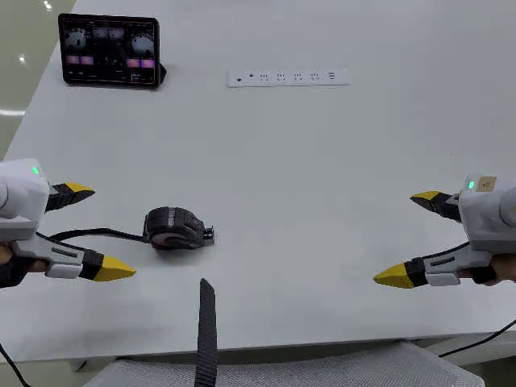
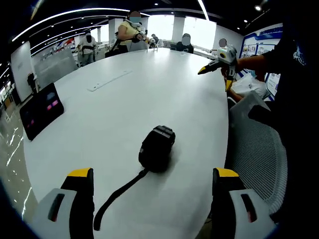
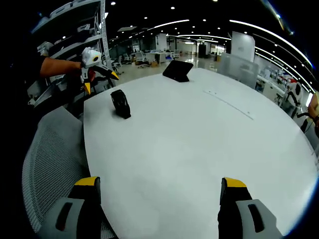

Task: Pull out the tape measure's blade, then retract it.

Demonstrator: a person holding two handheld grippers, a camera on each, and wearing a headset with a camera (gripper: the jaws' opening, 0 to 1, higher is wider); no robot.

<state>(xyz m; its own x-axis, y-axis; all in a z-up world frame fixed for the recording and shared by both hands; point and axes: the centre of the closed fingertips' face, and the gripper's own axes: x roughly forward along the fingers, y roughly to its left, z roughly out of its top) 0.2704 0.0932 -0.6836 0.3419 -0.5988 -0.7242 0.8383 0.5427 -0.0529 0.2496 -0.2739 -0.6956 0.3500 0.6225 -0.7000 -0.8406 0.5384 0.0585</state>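
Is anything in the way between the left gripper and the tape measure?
Nothing visible blocks it. The open left gripper faces the tape measure across bare white table. The measure's black strap lies flat on the tabletop and trails toward the gripper.

On the table [image 1: 322, 161], the tape measure [image 1: 173, 229] lies at the lower left of the head view, just right of the left tongs [image 1: 113, 233] and not touching them. The right tongs [image 1: 394, 238] are at the lower right, well apart from it. A tablet [image 1: 109, 50] stands at the upper left, and a power strip [image 1: 288, 77] lies at the upper centre.
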